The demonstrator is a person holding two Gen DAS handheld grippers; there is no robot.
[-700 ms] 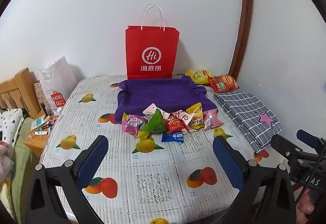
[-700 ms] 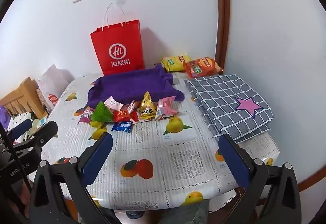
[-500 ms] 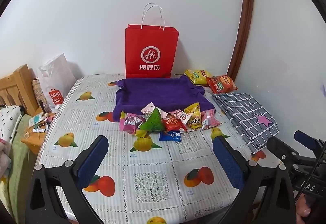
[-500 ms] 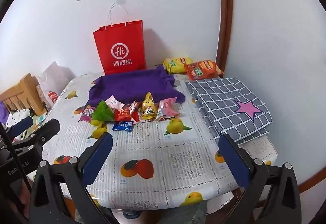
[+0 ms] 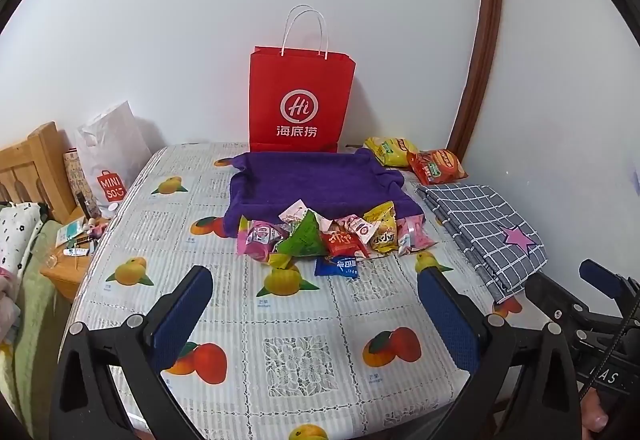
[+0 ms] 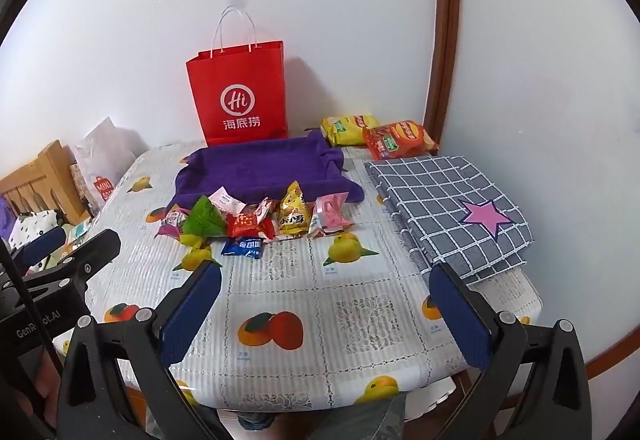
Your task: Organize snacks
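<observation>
Since the earlier frames your view shifted only slightly, the counter (image 5: pixel 304 324) sliding a little lower; your left tongs (image 5: pixel 316 316) and right tongs (image 6: pixel 326 314) both gaped wide with nothing between them; the snack packets (image 5: pixel 332 236) lay heaped well ahead of both, against the purple cloth tray (image 5: pixel 316 180).

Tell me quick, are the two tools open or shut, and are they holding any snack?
Left tool: open, holding nothing.
Right tool: open, holding nothing.
</observation>
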